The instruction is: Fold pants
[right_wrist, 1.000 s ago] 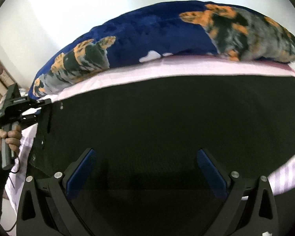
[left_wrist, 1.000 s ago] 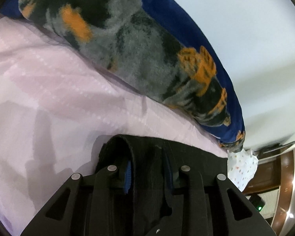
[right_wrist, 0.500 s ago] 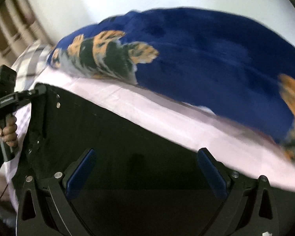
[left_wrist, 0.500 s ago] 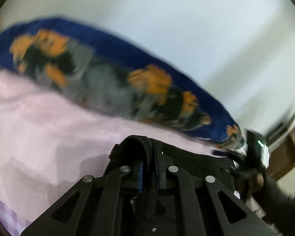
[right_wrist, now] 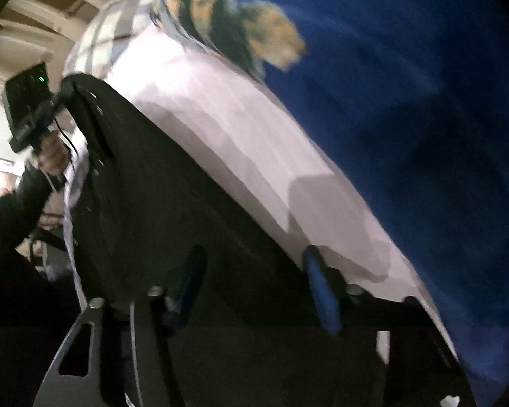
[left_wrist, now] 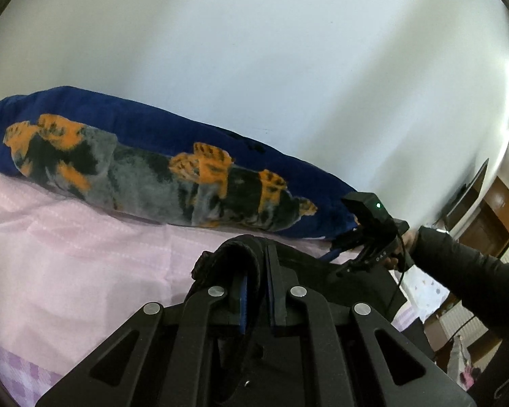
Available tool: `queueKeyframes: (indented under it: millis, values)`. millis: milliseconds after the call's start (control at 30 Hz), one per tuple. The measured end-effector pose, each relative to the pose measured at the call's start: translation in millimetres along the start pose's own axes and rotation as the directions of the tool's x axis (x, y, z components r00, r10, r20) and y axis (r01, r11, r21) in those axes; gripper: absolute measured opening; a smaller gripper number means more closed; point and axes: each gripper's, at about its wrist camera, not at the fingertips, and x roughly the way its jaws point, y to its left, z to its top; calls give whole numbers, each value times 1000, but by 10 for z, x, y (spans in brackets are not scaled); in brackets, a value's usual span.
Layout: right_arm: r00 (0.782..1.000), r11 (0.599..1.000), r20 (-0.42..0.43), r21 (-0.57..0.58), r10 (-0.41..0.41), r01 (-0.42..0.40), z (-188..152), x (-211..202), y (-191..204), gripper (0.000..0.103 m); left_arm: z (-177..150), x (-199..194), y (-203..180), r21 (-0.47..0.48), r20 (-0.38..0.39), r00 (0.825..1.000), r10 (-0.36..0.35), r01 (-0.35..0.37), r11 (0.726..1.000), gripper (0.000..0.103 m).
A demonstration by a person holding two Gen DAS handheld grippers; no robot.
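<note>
Beside the blue blanket (left_wrist: 220, 156), black pants (right_wrist: 173, 203) lie on the pink sheet (left_wrist: 85, 254); the left gripper (left_wrist: 254, 291) is clamped on their corner, while the right gripper (right_wrist: 254, 291) is closing over the far edge.

We see the left hand-held gripper (left_wrist: 254, 300) clamped on the black pants (left_wrist: 230, 257), just before the blue blanket (left_wrist: 173, 169) on the bed (left_wrist: 68, 254).

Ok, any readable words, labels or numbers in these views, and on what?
"O A S", a tentative reading: tiny white print on the right gripper, whose jaws are closing with the black pants between them.
Left gripper: a green light only, too blurred to show any text.
Blanket and sheet: no text.
</note>
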Motion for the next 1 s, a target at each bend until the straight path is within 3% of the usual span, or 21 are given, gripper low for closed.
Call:
queueKeyframes:
  millis: [167,267,400,533,833,1000]
  values:
    - [995,995,46,58,-86,83,-154,-39,-41,16,43,-31,-45,20,-15,1000,24,-23,1000,8]
    - [983,987,99,46,-156,152,-270,-99,98,9,69,5,-122,75,-28,995,91,-89,993,8]
    - [947,965,189,106,-258,241,-425,-257,343,8,98,46,-246,158,-33,980,194,-186,970,8]
    - [903,936,255,162,-345,312,-599,-382,680,8,55,32,-462,275,-31,958,284,-265,924,8]
    - [825,882,322,252,-465,399,-1070,-560,1361,7,-21,-264,-839,424,-28,947,320,-279,862,8]
    - [798,870,361,298,-483,392,-1411,-626,1766,7,-156,-573,-1043,484,-31,950,310,-257,837,8]
